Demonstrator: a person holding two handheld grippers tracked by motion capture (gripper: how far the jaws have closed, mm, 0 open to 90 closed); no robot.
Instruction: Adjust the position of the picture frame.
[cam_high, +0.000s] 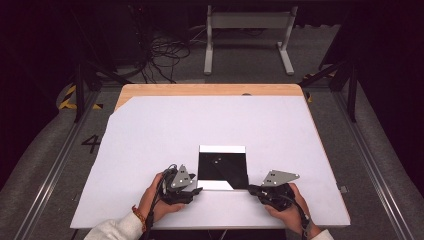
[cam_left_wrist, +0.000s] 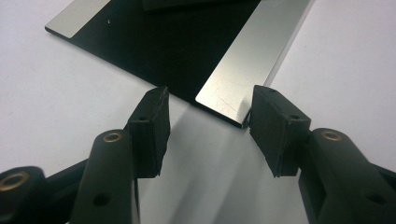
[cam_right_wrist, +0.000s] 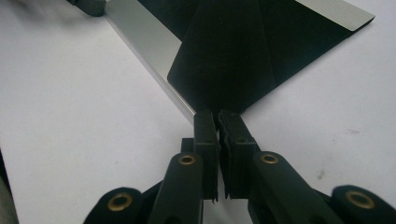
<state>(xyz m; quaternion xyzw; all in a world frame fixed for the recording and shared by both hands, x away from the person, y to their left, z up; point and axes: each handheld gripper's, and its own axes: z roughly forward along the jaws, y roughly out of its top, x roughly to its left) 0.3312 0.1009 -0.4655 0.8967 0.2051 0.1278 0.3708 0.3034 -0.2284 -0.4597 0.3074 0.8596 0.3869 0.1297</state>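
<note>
A wooden tabletop (cam_high: 210, 89) carries a large white sheet (cam_high: 165, 130) that covers nearly all of it, leaving a strip of bare wood along the far edge and at the far left corner, where the sheet is cut at a slant. On the sheet, toward the near edge and about midway across, lies a flat, dark, shiny square plate (cam_high: 222, 167) with pale bands along its far and near edges.

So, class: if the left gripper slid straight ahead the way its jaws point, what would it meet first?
Probably the near corner of the flat, shiny black-and-silver square plate, which lies just ahead between the left gripper's open jaws.
</note>
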